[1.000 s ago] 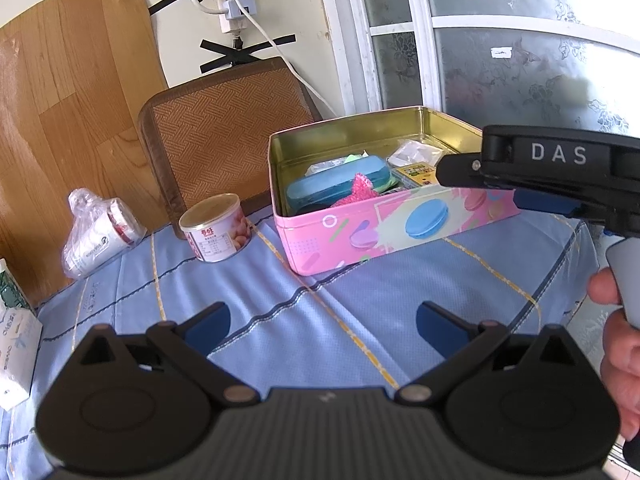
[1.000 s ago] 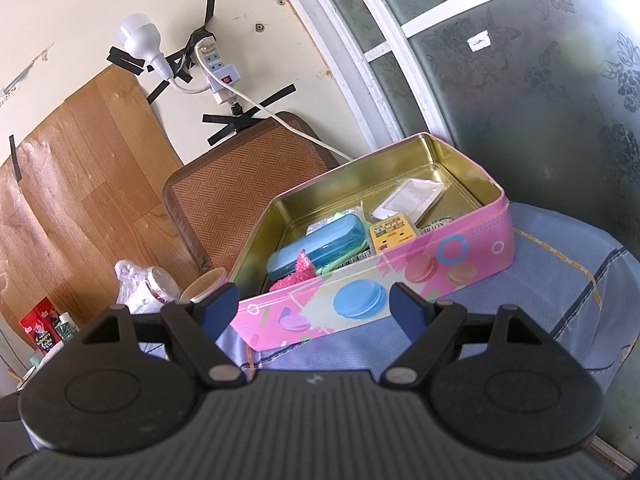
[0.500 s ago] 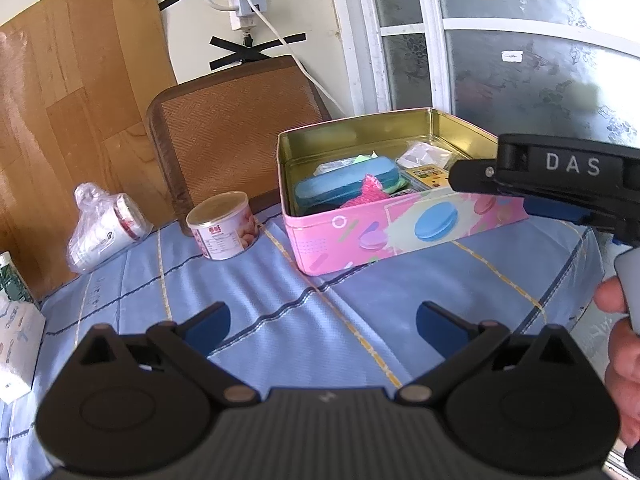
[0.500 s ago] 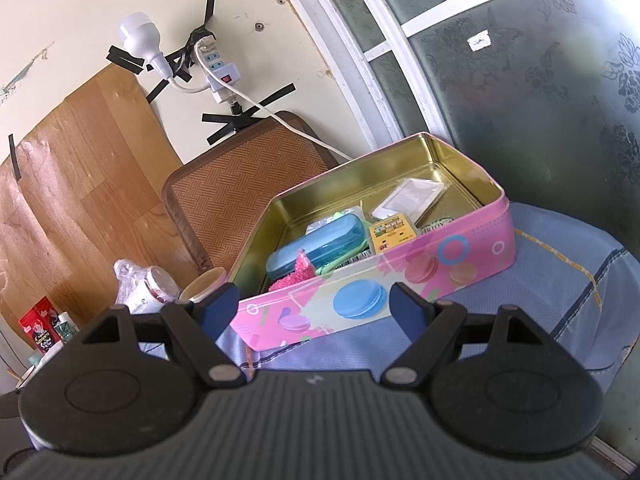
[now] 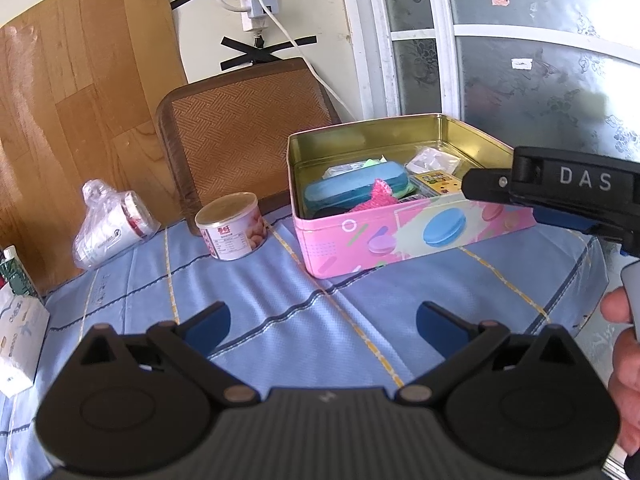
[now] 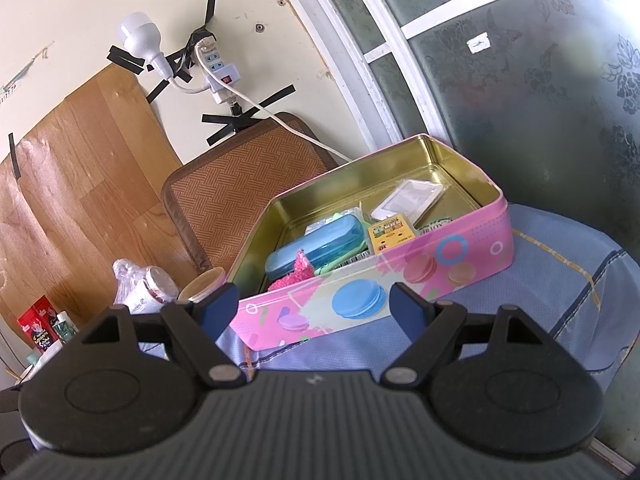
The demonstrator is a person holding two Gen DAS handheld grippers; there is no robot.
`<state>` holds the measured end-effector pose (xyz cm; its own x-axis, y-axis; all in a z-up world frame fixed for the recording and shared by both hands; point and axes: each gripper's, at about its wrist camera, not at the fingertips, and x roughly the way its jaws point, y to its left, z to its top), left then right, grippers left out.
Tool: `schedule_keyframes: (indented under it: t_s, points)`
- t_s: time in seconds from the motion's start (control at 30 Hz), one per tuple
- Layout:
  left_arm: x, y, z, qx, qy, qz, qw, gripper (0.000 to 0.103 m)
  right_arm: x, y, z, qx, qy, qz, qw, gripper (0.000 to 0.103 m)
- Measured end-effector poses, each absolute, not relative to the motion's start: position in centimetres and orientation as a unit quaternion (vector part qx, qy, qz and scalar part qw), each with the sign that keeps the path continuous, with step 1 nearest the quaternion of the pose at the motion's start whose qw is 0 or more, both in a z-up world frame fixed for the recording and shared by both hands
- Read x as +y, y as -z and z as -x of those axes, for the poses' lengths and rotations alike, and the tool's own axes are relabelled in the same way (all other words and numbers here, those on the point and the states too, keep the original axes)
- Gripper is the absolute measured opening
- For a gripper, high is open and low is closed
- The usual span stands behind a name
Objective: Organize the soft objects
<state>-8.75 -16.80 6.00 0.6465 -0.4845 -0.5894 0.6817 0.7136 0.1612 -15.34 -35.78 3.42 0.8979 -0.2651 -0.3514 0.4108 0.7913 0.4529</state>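
Note:
A pink tin box (image 5: pixel 400 236) (image 6: pixel 400 280) stands open on the blue tablecloth. Inside lie a pink fluffy cloth (image 5: pixel 374 196) (image 6: pixel 294 274), a blue case (image 5: pixel 352 188) (image 6: pixel 316 246), a yellow card pack (image 6: pixel 390 234) and a clear packet (image 6: pixel 408 200). My left gripper (image 5: pixel 322 324) is open and empty above the cloth, well short of the box. My right gripper (image 6: pixel 312 310) is open and empty, just in front of the box's near wall; its body shows at the right of the left wrist view (image 5: pixel 560 192).
A small can (image 5: pixel 232 226) stands left of the box, a plastic-wrapped cup (image 5: pixel 112 224) further left, a white carton (image 5: pixel 16 340) at the left edge. A woven chair back (image 5: pixel 240 136) rises behind the table. A glass door is at the right.
The left gripper has drawn back and shifted left a little, so the box and can sit further right in its view. The right gripper has barely moved.

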Motion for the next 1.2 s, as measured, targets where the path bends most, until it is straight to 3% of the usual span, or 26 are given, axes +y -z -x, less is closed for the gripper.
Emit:
schedule_keyframes:
  t_s: [1.2]
  points:
    - [-16.61,-6.18,8.36,0.269,0.32,-0.172,0.892,0.103,-35.72,-3.17,15.41,0.135,0.18,-0.266,0.937,0.085]
